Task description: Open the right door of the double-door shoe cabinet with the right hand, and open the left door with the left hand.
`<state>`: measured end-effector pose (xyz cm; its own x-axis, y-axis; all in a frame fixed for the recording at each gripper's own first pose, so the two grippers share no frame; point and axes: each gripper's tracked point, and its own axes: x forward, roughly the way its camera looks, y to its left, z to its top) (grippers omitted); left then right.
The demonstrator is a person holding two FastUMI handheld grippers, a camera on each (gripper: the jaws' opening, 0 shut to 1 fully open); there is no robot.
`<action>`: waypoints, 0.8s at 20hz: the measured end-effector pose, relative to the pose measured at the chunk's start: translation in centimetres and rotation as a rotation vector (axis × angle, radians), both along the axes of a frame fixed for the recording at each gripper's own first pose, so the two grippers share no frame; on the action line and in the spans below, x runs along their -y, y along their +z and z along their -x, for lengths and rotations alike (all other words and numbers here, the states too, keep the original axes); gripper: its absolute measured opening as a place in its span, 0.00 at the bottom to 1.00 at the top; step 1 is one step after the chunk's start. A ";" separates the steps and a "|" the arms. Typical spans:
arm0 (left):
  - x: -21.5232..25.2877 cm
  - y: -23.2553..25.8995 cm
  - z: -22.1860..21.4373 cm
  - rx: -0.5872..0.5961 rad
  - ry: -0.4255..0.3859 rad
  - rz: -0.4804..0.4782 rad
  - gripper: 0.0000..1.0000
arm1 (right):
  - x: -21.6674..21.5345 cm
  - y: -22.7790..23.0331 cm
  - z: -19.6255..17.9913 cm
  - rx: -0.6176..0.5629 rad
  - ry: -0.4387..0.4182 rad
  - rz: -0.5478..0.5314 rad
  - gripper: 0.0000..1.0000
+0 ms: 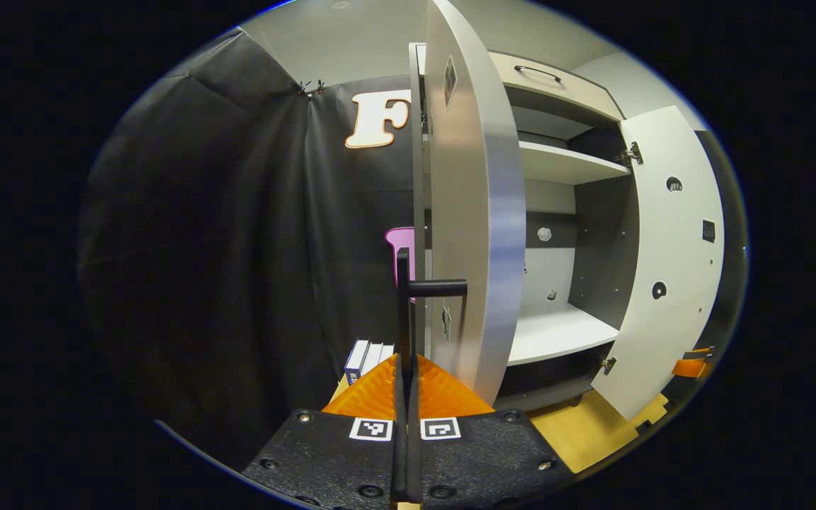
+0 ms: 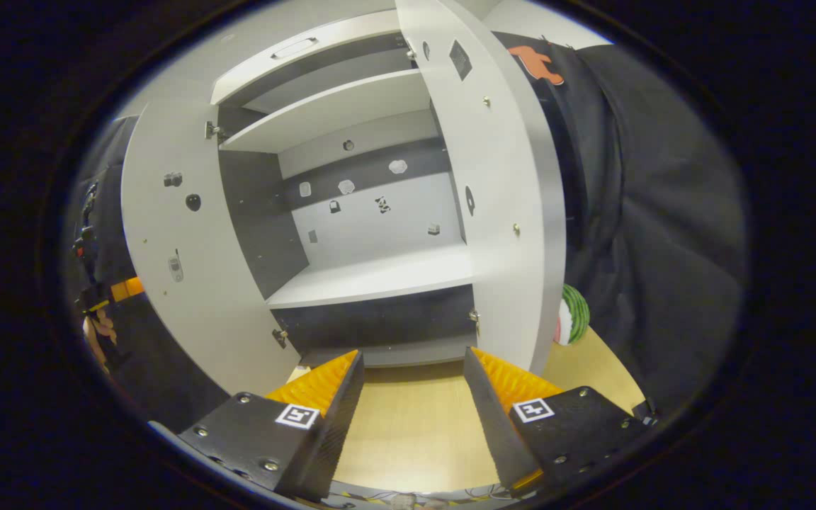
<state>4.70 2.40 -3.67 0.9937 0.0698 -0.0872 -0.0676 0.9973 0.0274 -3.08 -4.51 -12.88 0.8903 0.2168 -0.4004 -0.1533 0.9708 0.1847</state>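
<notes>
Left fingers (image 1: 406, 397): mine are clenched flat on the thin black bar handle (image 1: 436, 287) of the pale grey laminate left door (image 1: 479, 212), just ahead of my tips.
Left door: stiff board on hinges, probably light to swing; the handle is the place to hold.
Cabinet (image 2: 372, 276): white shelves straight ahead between my right fingers.
Right door (image 2: 507, 184): flat grey panel, swung open, apart from my tips.
Right fingers (image 2: 414, 397): released, spread, holding nothing.
Count: two doors, both open; two shelves visible.
</notes>
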 end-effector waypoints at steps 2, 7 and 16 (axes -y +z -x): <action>0.0 0.0 0.0 0.000 -0.014 -0.001 0.00 | -0.2 0.0 -0.2 0.002 0.010 0.003 0.84; -0.3 0.2 -0.2 0.013 -0.028 -0.028 0.01 | -0.3 0.1 -0.1 0.002 0.026 0.012 0.84; -0.7 -0.6 1.1 -0.023 0.026 -0.020 0.18 | -0.4 0.1 -0.2 0.000 0.041 -0.001 0.84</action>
<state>3.60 3.10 -4.26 0.9893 0.0976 -0.1080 -0.0927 0.9945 0.0487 -2.91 -4.11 -12.74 0.8807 0.2532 -0.4003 -0.1925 0.9635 0.1858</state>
